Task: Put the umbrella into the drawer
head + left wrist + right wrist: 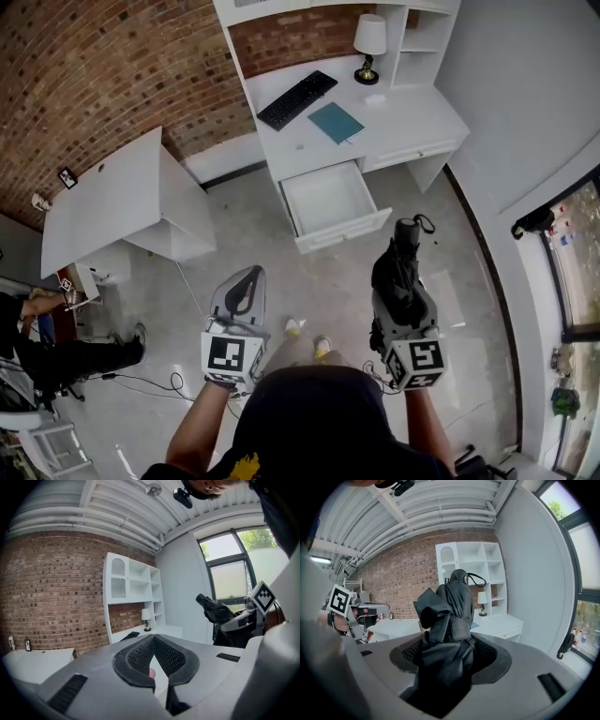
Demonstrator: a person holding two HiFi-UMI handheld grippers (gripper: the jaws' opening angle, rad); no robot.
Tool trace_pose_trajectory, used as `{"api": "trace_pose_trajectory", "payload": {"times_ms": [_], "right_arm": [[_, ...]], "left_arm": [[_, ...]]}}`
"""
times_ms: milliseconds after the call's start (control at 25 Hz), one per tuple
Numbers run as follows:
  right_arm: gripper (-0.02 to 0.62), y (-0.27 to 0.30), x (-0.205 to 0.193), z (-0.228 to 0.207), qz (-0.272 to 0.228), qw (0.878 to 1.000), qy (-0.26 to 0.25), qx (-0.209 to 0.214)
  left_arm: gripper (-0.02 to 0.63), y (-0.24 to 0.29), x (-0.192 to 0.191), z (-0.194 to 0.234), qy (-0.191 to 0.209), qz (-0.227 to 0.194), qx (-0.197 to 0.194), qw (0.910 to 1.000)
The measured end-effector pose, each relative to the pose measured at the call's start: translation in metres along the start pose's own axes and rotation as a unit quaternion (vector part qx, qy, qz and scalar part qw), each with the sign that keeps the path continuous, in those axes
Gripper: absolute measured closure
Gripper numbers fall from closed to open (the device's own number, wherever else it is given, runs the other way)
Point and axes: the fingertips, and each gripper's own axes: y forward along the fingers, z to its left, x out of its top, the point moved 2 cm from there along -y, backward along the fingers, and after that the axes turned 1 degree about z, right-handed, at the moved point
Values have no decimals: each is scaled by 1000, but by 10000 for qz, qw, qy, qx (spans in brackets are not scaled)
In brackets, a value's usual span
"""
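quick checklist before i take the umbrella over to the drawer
1. Umbrella gripped by right tongs: ok, pads pressed on its folded fabric.
2. Drawer open: ok, pulled out from the desk.
3. Room in the drawer: ok, its inside shows bare.
4. Left tongs free: ok, shut with nothing between them.
5. Umbrella short enough for the drawer: cannot tell.
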Motion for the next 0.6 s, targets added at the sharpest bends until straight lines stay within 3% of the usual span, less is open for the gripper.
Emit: {"api": "trace_pose_trajectory", "payload": {"times_ms": [360, 600], "right_arm": [[341, 38, -5, -15, 265, 9995, 133, 69], [341, 84, 25, -32, 408, 9989, 202, -144]], "left_arm": [[588, 57, 5, 14, 9, -13, -213, 9998], [588, 123, 18, 42, -174, -127, -490, 9986]]}}
